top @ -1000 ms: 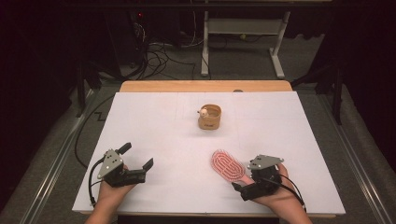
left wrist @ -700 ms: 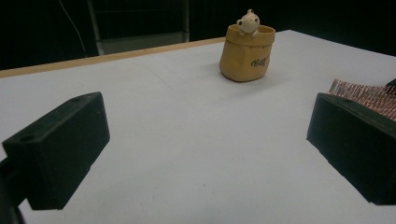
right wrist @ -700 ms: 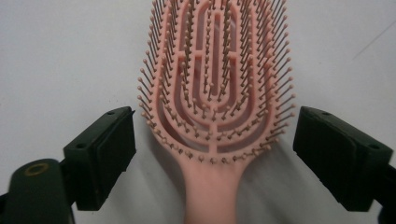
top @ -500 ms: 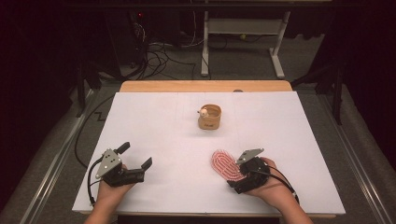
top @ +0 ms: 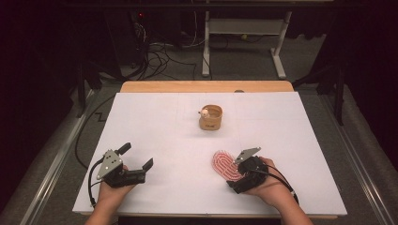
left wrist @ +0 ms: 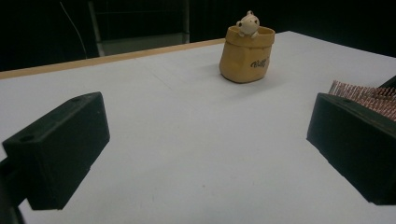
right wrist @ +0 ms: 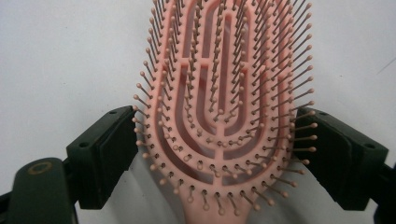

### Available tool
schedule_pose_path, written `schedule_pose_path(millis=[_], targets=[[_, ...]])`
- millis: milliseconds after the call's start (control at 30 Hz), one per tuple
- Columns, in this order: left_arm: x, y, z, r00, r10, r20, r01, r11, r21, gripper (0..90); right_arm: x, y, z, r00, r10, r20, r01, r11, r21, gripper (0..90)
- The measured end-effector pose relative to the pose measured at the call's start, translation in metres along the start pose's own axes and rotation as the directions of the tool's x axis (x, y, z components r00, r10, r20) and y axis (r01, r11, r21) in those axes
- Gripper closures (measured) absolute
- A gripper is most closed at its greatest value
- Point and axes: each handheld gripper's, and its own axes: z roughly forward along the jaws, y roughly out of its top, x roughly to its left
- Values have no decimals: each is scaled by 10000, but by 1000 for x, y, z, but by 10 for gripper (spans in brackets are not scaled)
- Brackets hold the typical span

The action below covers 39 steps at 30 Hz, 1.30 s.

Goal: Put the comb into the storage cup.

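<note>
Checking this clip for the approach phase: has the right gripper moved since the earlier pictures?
Yes. The right gripper has slid left along the white table, toward the pink hairbrush, its jaws just closing around the head; the tan pot marks the shift.

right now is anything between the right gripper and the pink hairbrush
Nothing visible. The right gripper already straddles the pink hairbrush, one jaw at each side of the head near the handle end. Its jaws have just been closing, brush between them; whether the pads press it yet I cannot tell.
</note>
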Motion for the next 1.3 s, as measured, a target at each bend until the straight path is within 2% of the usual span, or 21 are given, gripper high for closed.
schedule_pose_path(millis=[533, 700, 1067, 1300], targets=[[-1, 0, 3, 10000, -45, 79, 45, 10000, -45, 0, -2, 4, 2, 9997, -198, -144, 201, 9996, 210, 150], [-1, 1, 3, 9999, -59, 90, 60, 9999, -92, 0, -2, 6, 2, 9999, -62, -84, 65, 9994, 334, 194], [0, 1, 1, 10000, -63, 41, 63, 10000, -66, 0, -1, 2, 0, 10000, 48, -14, -48, 10000, 56, 202], [1, 0, -1, 10000, -72, -13, 72, 10000, -69, 0, -4, -1, -1, 9997, 144, -205, -149, 9996, -246, 205]])
